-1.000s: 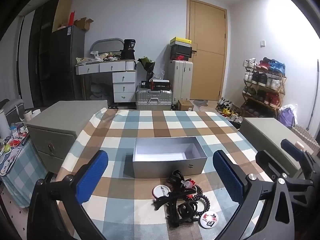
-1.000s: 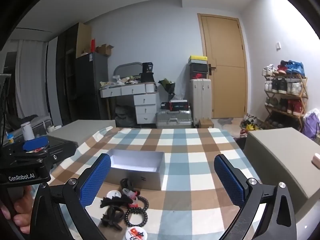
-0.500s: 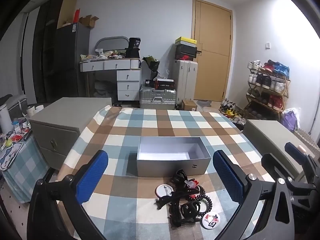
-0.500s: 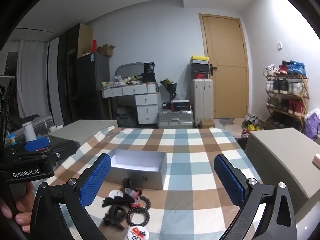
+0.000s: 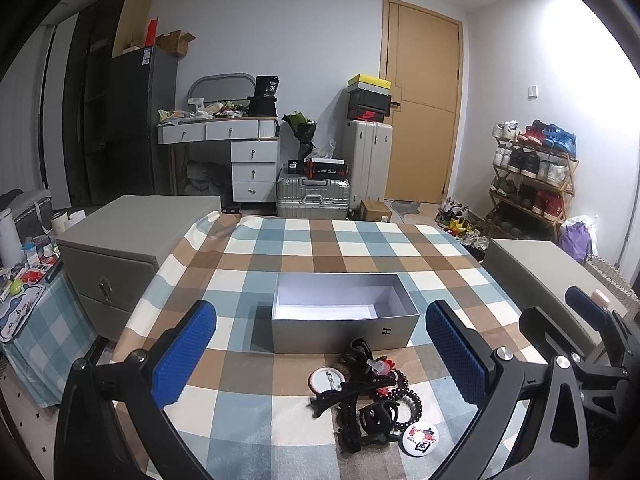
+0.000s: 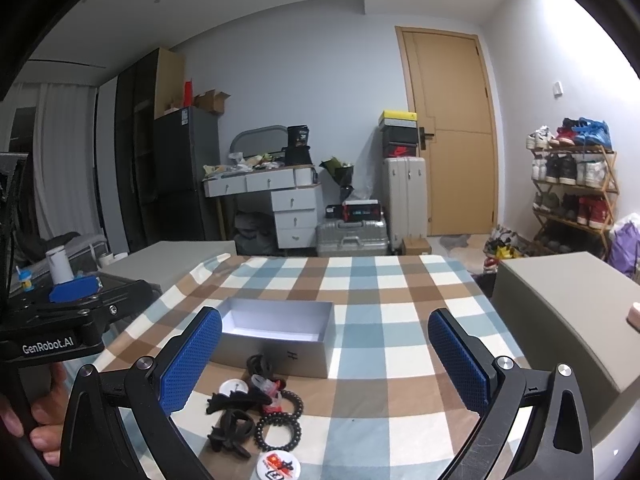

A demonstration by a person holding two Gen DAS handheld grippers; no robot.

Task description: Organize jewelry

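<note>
On desk [image 5: 256, 256], open box [image 5: 344, 322] just behind jewelry pile [image 5: 372, 396] for short transfers; both hand-held grippers, left [image 5: 320, 354] and right [image 6: 326, 358], spread wide, empty, nothing grasped yet.

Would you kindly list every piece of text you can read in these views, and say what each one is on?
"GenRobot.AI": on the left gripper body, seen from the right wrist.
"H": on the front of the grey box.
"38": on the black box on the desk.
Round badges, fridge label, shoe boxes: print too small to read.
</note>
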